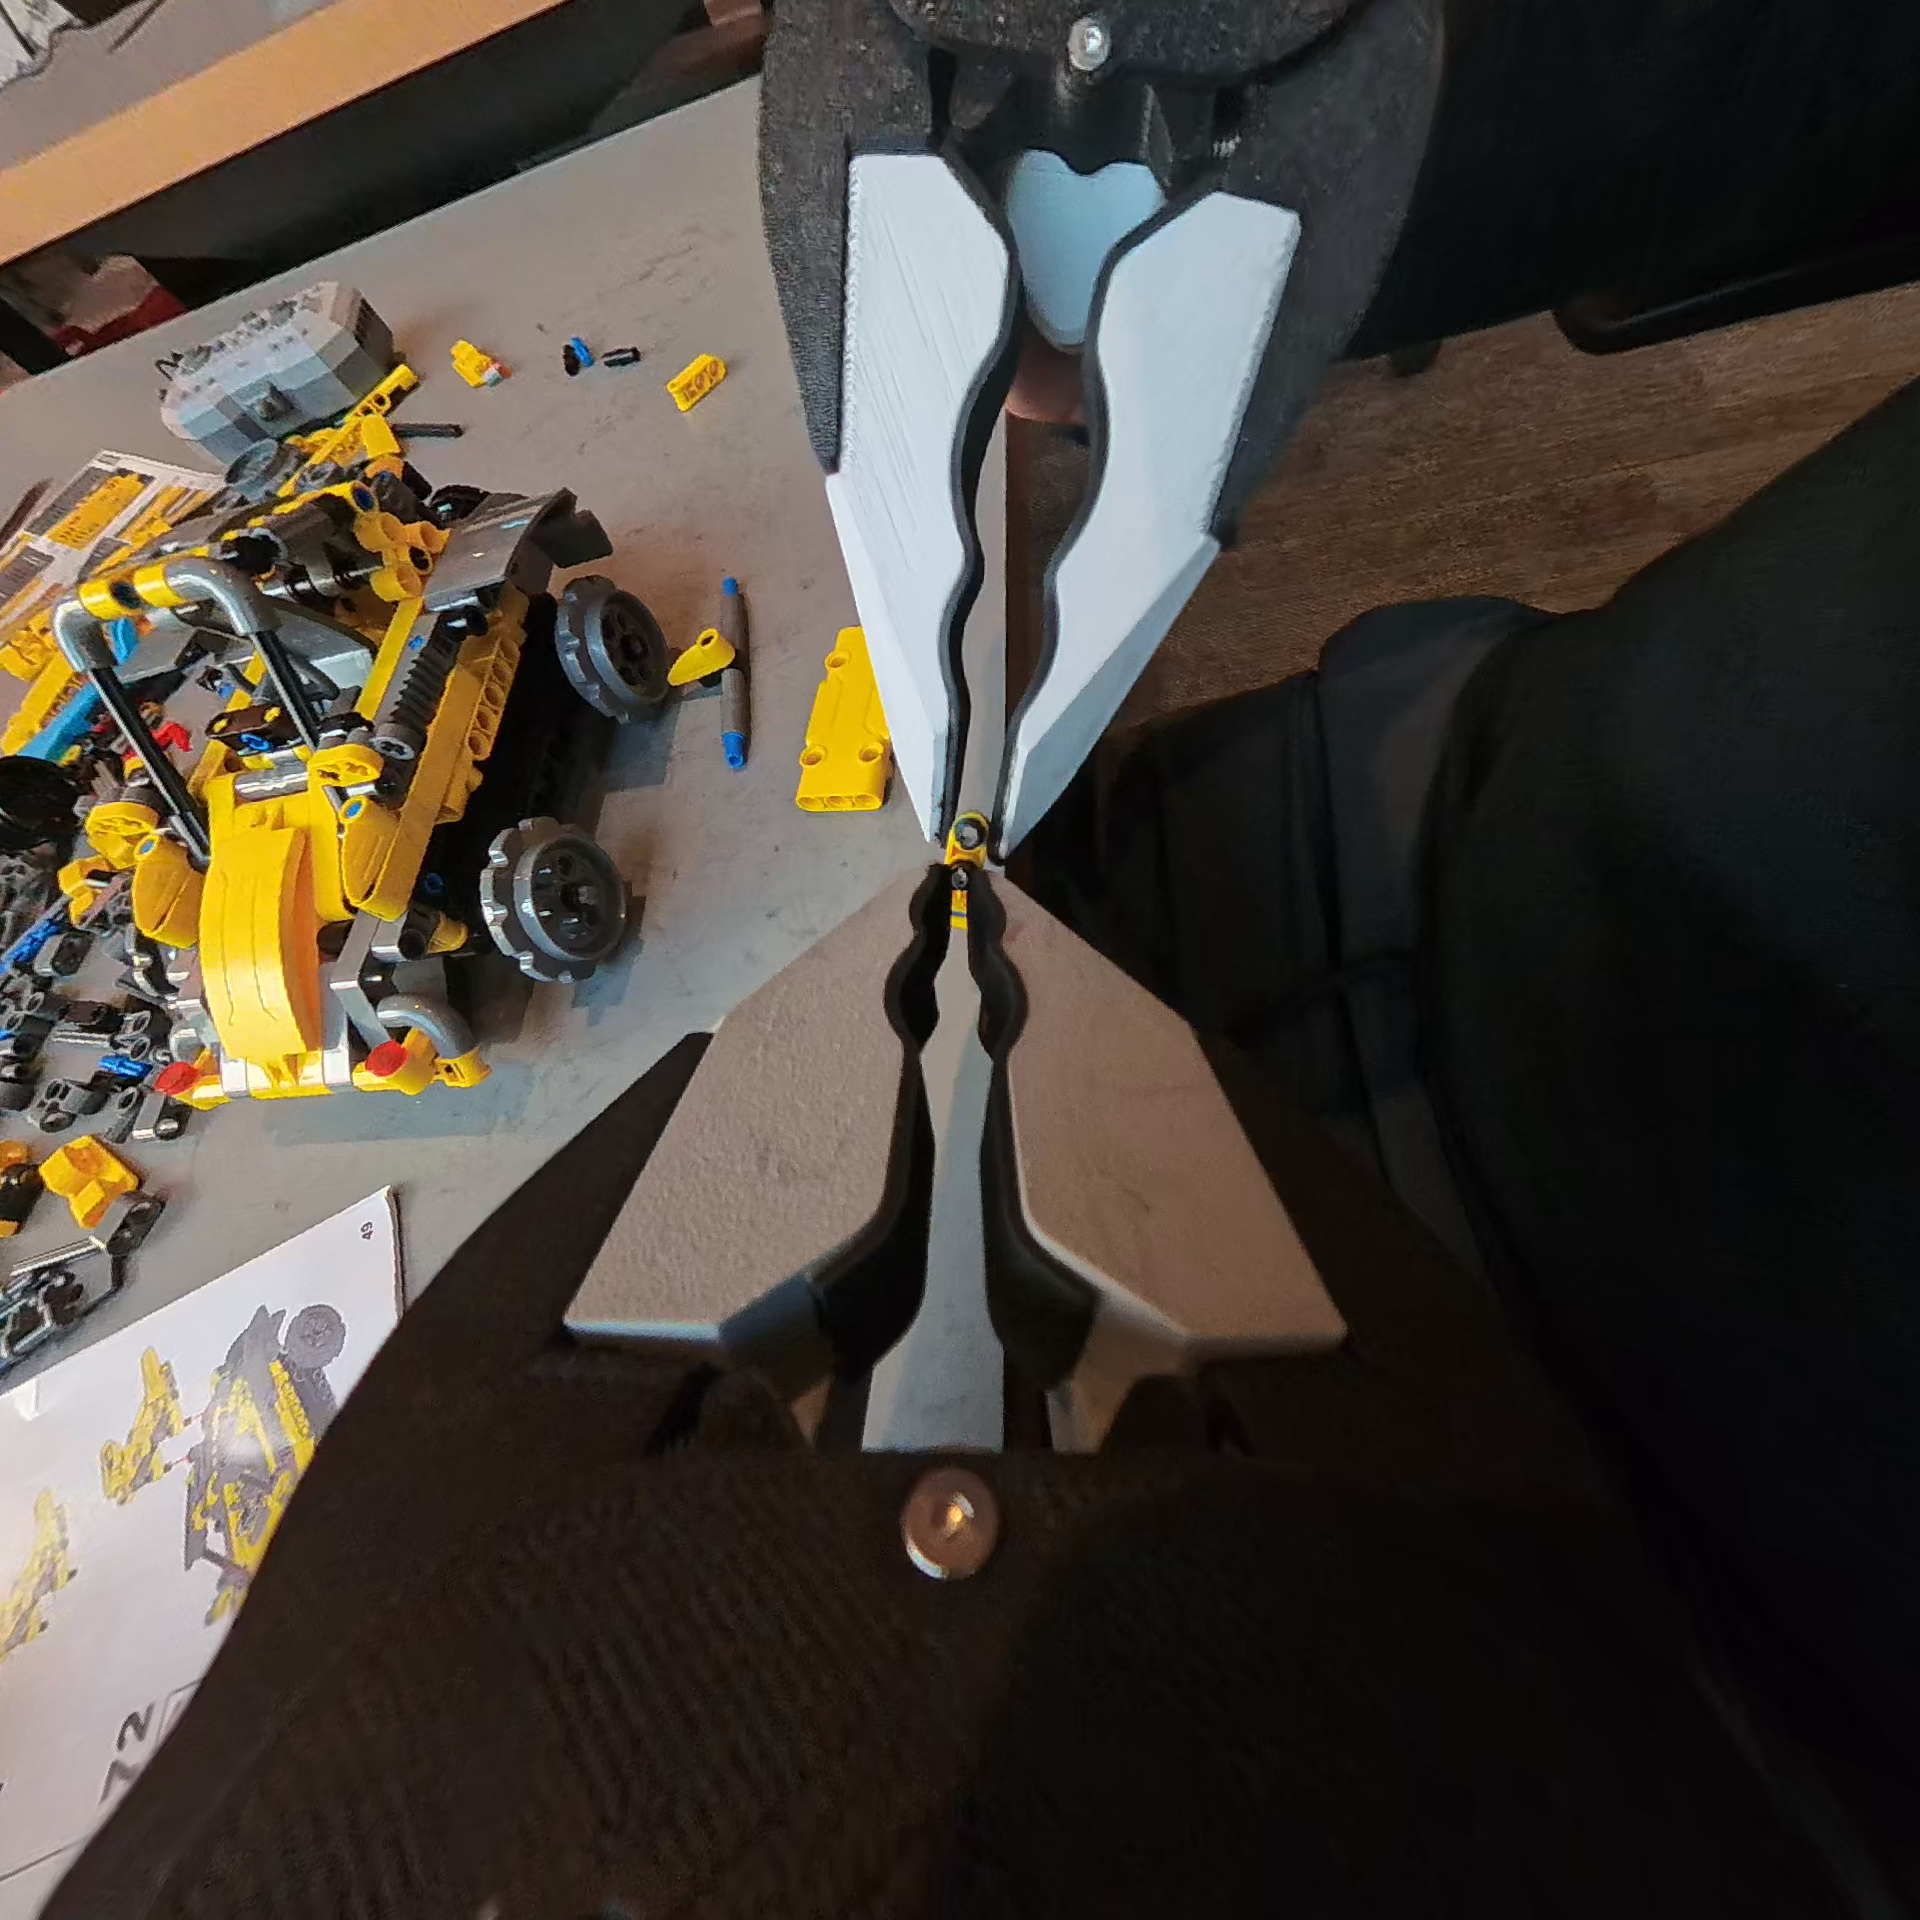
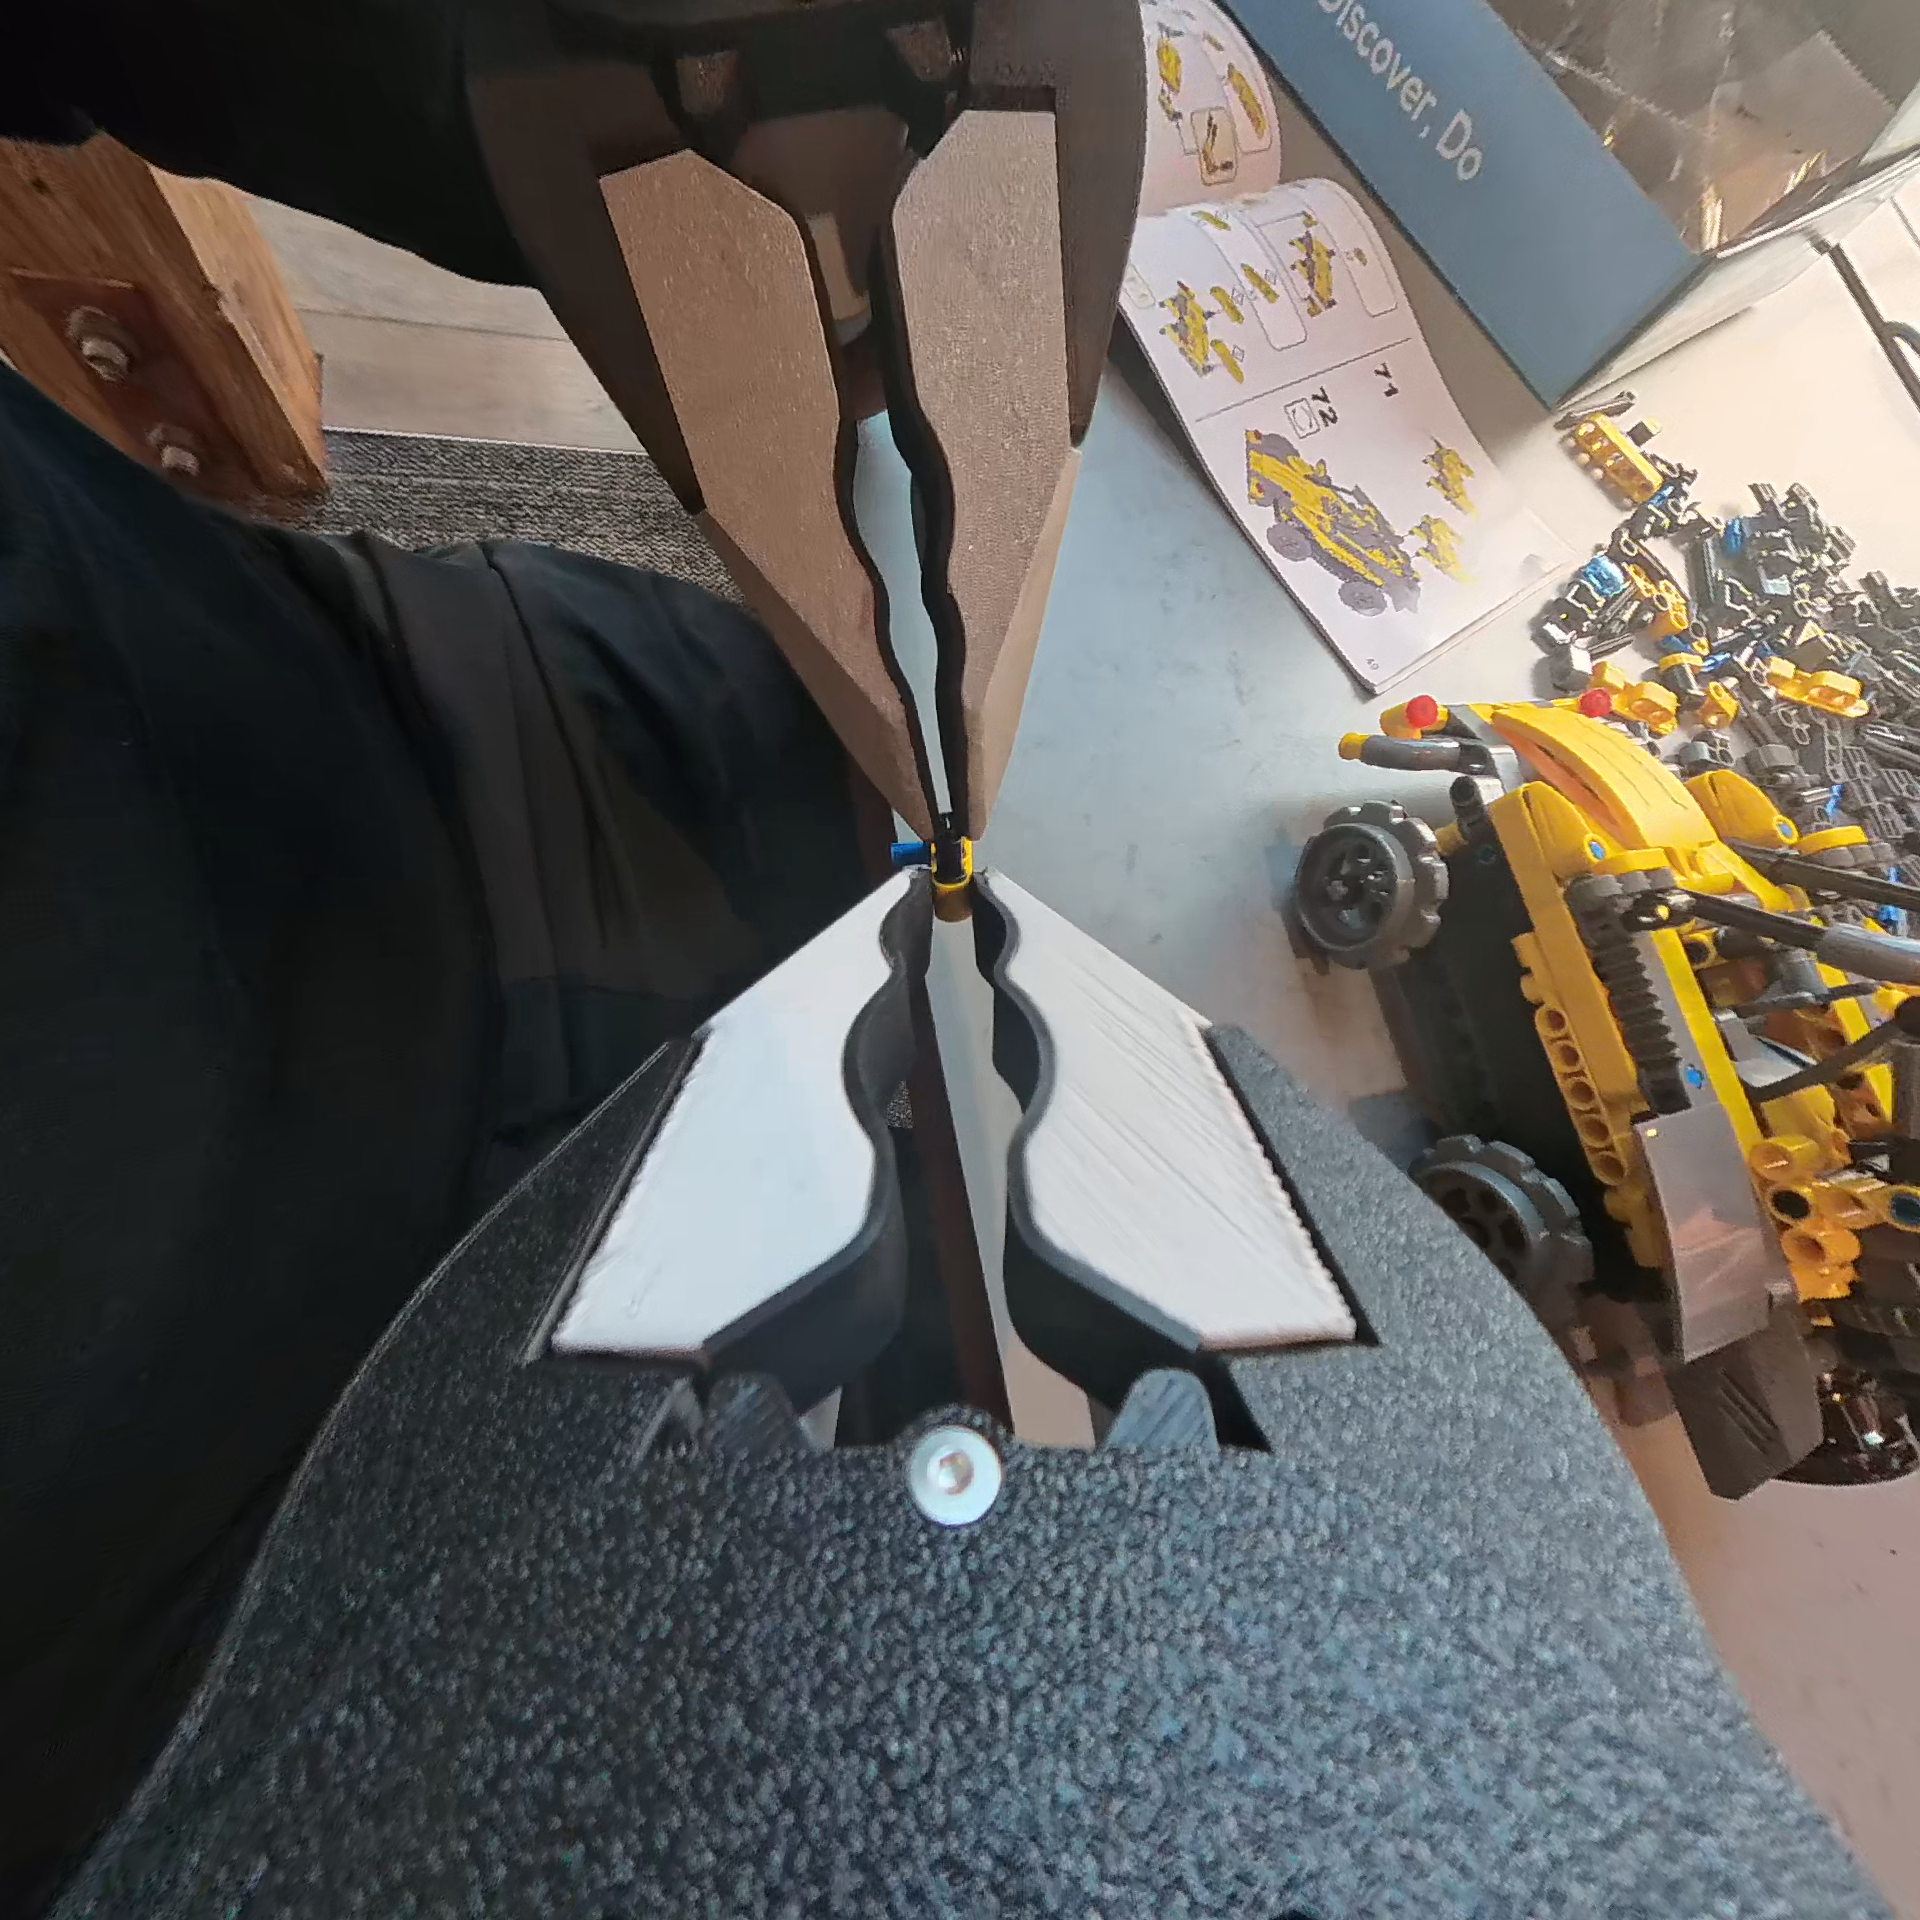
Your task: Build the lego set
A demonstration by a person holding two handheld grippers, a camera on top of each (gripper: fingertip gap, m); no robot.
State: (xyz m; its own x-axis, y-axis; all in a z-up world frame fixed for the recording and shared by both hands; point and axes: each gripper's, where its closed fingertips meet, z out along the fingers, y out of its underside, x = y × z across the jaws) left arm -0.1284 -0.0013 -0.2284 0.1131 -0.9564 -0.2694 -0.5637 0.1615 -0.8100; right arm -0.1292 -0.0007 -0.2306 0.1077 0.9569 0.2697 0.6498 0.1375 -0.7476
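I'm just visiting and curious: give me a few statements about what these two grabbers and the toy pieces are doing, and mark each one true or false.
1. The two grippers meet tip to tip. True: the left gripper and right gripper face each other.
2. The right gripper is open and holds nothing. False: it is shut on a small yellow piece.
3. A yellow toy vehicle stands on the table. True.
4. The vehicle is red and white. False: it is yellow, grey and black.
5. An instruction booklet lies open on the table. True.
6. The grippers are touching the vehicle. False: they are held apart from it.
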